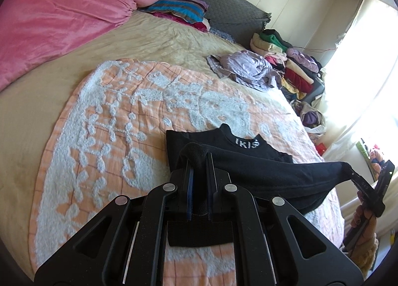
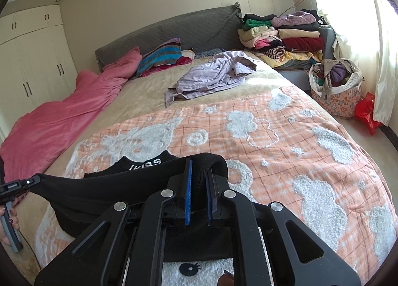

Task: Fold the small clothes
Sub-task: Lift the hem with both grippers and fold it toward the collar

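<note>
A small black garment (image 1: 261, 169) with white lettering on its collar lies partly on the orange-and-white blanket (image 1: 124, 121). My left gripper (image 1: 199, 159) is shut on one end of a raised fold of it. My right gripper (image 2: 199, 169) is shut on the other end of that fold, and it also shows in the left wrist view (image 1: 353, 174) at the far right. The black garment (image 2: 112, 186) hangs stretched between them, a little above the blanket (image 2: 286, 136). The left gripper shows at the left edge of the right wrist view (image 2: 34, 180).
A crumpled lilac garment (image 2: 214, 74) lies further up the bed. A pink duvet (image 1: 49, 24) and striped pillows (image 2: 161, 54) are by the grey headboard (image 2: 186, 27). Stacked folded clothes (image 2: 283, 37) and a full laundry basket (image 2: 335, 87) stand beside the bed near the window.
</note>
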A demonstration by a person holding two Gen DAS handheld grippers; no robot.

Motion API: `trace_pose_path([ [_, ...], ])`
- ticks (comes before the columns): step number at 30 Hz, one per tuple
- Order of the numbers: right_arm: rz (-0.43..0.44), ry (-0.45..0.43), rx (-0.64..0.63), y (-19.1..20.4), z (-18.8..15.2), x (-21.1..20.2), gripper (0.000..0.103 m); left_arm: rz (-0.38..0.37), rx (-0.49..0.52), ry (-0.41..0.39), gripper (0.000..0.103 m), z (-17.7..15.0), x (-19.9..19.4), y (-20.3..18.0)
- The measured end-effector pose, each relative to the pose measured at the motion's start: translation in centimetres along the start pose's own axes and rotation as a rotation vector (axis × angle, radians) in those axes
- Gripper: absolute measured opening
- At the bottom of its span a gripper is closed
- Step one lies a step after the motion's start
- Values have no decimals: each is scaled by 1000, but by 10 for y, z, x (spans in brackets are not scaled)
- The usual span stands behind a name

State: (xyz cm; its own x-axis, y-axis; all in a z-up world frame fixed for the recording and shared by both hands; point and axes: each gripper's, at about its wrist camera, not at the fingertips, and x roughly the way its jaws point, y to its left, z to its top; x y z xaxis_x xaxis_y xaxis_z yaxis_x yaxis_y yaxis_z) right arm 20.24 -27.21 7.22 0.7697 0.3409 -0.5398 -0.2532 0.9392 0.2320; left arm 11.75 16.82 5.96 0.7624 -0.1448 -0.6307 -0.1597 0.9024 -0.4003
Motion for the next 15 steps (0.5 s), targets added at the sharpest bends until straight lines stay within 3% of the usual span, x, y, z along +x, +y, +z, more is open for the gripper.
trace_pose_path([
  [15, -32, 70, 18, -11, -6, 52, 8, 68, 33, 20, 3, 5, 48, 6],
])
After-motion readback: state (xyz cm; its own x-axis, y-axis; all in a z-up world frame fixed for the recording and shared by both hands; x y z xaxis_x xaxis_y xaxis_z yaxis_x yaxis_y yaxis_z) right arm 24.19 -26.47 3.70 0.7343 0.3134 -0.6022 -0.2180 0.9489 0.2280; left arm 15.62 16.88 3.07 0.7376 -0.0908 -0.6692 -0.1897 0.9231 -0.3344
